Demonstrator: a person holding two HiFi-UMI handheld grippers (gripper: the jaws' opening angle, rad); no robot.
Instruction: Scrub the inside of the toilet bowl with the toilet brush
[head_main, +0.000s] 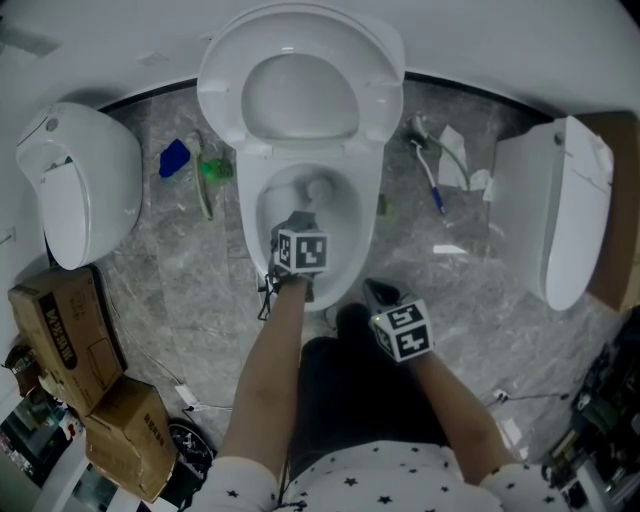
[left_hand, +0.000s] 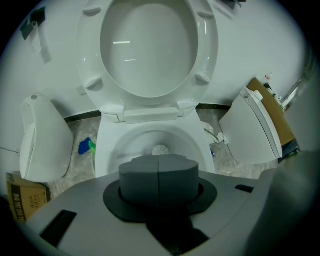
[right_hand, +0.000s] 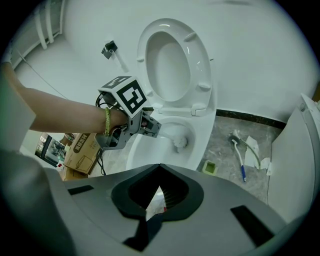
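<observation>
A white toilet (head_main: 300, 140) stands with its seat and lid raised (left_hand: 150, 45). The toilet brush's white head (head_main: 320, 187) (left_hand: 160, 149) (right_hand: 180, 142) rests low in the bowl near the drain. My left gripper (head_main: 299, 220) (left_hand: 159, 172) (right_hand: 152, 127) hangs over the bowl's front half, shut on the brush's handle, jaws pressed together. My right gripper (head_main: 378, 293) (right_hand: 159, 200) sits outside the bowl at its front right rim. Its jaws stand a narrow gap apart and hold nothing.
White toilet-like units stand at the left (head_main: 85, 185) and right (head_main: 565, 215). Cardboard boxes (head_main: 70, 335) sit at the lower left. On the marble floor lie a blue object (head_main: 174, 158), a green one (head_main: 213, 170) and a blue-handled brush (head_main: 430, 175).
</observation>
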